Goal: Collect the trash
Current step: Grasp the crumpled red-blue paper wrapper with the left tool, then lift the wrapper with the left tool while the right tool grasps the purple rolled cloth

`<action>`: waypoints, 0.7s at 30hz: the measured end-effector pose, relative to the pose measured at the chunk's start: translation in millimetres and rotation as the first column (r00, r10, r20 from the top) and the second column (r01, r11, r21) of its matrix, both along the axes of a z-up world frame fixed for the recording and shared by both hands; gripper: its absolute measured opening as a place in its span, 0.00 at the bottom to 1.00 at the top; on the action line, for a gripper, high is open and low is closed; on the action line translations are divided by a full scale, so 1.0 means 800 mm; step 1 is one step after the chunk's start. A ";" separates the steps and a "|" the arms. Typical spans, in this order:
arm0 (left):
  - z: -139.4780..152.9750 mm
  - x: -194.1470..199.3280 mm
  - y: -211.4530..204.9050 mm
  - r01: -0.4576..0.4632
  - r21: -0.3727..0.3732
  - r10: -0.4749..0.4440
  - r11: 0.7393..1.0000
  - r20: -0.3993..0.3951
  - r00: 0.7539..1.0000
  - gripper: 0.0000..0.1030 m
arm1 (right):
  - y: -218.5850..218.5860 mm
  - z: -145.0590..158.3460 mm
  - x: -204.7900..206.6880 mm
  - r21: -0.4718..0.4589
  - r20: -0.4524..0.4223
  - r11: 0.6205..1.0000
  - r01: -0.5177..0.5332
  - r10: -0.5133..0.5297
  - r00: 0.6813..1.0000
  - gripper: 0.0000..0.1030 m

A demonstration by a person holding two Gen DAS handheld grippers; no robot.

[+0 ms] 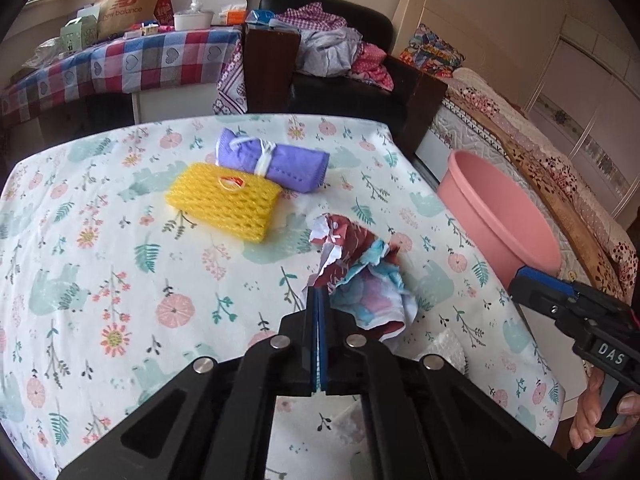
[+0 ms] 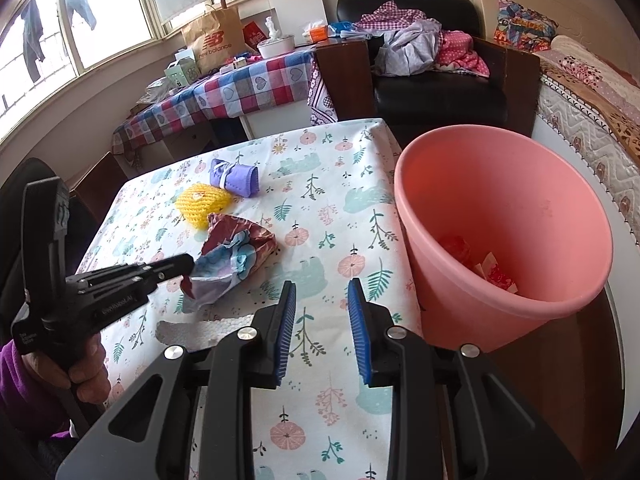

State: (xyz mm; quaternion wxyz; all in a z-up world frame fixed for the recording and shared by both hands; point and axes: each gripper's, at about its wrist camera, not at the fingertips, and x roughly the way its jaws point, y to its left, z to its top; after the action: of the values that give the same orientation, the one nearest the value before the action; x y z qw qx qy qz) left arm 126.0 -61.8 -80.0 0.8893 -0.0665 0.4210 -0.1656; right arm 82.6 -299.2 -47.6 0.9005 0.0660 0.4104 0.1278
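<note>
On the floral surface (image 1: 100, 240), the left tool (image 1: 319, 292) is clenched on the near edge of the crumpled wrapper (image 1: 360, 280), while the right tool (image 2: 322, 286) hovers released and empty beside the pink bin (image 2: 504, 216), which holds scraps

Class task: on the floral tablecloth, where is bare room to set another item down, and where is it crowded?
Bare: the floral tablecloth left of the yellow foam net, and the strip between the crumpled printed wrapper and the pink plastic bin. Crowded: net, purple rolled cloth and wrapper cluster mid-table, where the left gripper pinches the wrapper.
</note>
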 end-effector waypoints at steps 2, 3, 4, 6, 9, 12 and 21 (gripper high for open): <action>0.006 -0.002 0.007 -0.010 -0.007 0.010 1.000 0.009 1.000 0.00 | 0.002 0.000 0.000 -0.002 -0.001 1.000 -0.005 0.005 1.000 0.26; 0.010 -0.003 0.011 -0.019 -0.017 0.019 1.000 0.010 1.000 0.00 | 0.003 -0.001 0.000 -0.002 -0.003 1.000 -0.006 0.006 1.000 0.26; 0.012 -0.003 0.015 -0.026 -0.028 0.026 0.999 0.010 1.000 0.00 | 0.004 -0.001 0.000 -0.002 -0.004 1.000 -0.008 0.008 1.000 0.26; 0.016 0.000 0.022 -0.043 -0.053 0.044 0.998 0.009 0.999 0.00 | 0.006 -0.002 0.001 0.000 -0.007 1.000 -0.013 0.013 1.000 0.26; 0.021 0.002 0.026 -0.046 -0.059 0.047 0.997 0.016 0.999 0.04 | 0.010 -0.003 0.001 -0.002 -0.009 1.000 -0.023 0.023 1.000 0.26; 0.023 0.008 0.025 -0.042 -0.043 0.043 0.998 0.022 0.999 0.29 | 0.011 -0.005 0.002 -0.007 -0.013 1.000 -0.027 0.027 1.000 0.26; 0.006 0.043 -0.008 0.005 0.015 -0.005 1.000 0.000 1.000 0.33 | 0.011 -0.009 0.010 -0.010 -0.028 1.000 -0.026 0.026 0.999 0.26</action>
State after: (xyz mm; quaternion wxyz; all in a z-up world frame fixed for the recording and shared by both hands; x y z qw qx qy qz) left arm 160.2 -67.8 -75.2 0.8895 -0.0588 0.4223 -0.1645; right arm 90.7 -290.5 -54.7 0.8932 0.0577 0.4246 0.1364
